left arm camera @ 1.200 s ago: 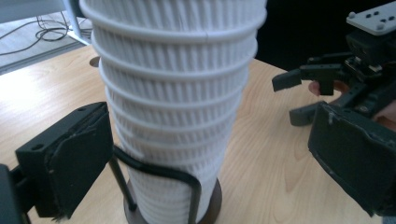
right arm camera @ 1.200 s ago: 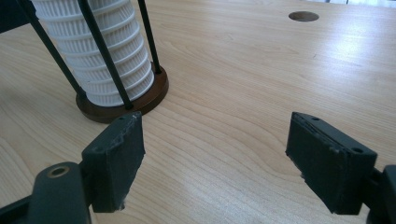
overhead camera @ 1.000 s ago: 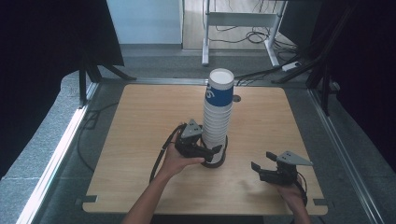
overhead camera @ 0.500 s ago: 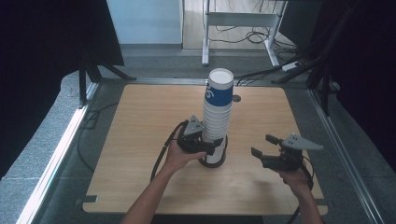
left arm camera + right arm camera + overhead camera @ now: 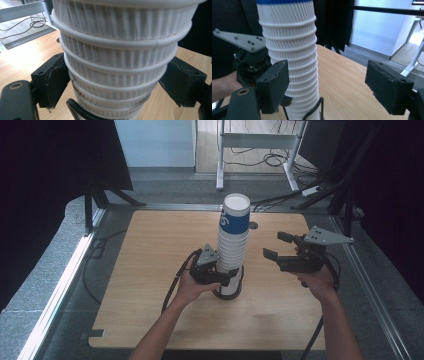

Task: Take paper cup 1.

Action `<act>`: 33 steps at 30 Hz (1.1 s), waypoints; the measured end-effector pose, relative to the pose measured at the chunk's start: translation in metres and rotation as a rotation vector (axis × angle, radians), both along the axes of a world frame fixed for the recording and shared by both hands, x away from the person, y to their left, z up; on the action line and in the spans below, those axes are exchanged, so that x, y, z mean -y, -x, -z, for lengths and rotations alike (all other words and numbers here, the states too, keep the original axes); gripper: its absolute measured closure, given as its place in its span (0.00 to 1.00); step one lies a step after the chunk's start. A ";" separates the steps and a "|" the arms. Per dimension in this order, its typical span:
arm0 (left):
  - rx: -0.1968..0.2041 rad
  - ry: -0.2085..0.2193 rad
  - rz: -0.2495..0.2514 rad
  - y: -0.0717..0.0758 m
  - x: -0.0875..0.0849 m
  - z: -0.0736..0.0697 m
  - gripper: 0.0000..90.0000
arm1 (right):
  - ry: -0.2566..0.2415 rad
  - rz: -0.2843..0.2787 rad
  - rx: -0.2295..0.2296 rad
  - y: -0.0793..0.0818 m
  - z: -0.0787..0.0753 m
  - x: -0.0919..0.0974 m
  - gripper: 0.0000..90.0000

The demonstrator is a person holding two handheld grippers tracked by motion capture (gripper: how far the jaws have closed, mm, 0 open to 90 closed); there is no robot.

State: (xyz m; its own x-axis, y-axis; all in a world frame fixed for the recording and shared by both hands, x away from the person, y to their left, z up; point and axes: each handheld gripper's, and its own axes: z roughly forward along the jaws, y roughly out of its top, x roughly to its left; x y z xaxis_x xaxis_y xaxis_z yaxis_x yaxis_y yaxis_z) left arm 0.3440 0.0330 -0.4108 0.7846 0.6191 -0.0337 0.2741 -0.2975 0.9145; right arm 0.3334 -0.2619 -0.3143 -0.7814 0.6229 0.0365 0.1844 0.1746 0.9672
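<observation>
A tall stack of white ribbed paper cups (image 5: 233, 245), the top one banded blue, stands upright in the middle of the wooden table (image 5: 150, 260). Its foot sits in a black wire ring (image 5: 228, 295). My left gripper (image 5: 228, 280) is low on the stack, and in the left gripper view its two pads press the cups (image 5: 120, 62) from both sides. My right gripper (image 5: 277, 246) hovers open to the right of the stack, apart from it. In the right gripper view the stack (image 5: 292, 62) stands beside the left pad, with a wide gap to the right pad.
A small round hole (image 5: 253, 225) lies in the tabletop behind the stack. Beyond the far edge stands a metal desk frame (image 5: 260, 140) with cables on the floor. Black curtains hang on both sides. Metal rails run along the table's sides.
My right gripper has risen from the table's front right and moved left toward the stack, still open. The left gripper and the stack have stayed put.
</observation>
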 end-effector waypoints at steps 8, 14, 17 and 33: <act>0.000 0.000 0.000 0.000 0.001 0.000 0.15 | -0.031 -0.067 -0.006 -0.003 -0.010 -0.006 0.22; -0.003 0.005 -0.002 0.000 0.001 0.000 0.15 | -0.058 -0.113 0.010 -0.008 -0.031 -0.013 0.21; -0.003 0.002 -0.003 0.000 0.001 0.000 0.15 | -0.056 -0.135 0.018 -0.012 -0.043 -0.020 0.20; -0.007 -0.006 -0.001 0.001 0.000 -0.001 0.15 | -0.054 -0.226 0.028 -0.032 -0.084 -0.073 0.16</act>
State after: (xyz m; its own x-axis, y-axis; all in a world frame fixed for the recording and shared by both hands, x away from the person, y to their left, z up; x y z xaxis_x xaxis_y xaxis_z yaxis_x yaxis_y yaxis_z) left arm 0.3433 0.0326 -0.4096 0.7836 0.6203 -0.0354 0.2806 -0.3025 0.9109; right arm 0.3656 -0.1890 -0.2300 -0.9020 0.4298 0.0415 0.1195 0.1561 0.9805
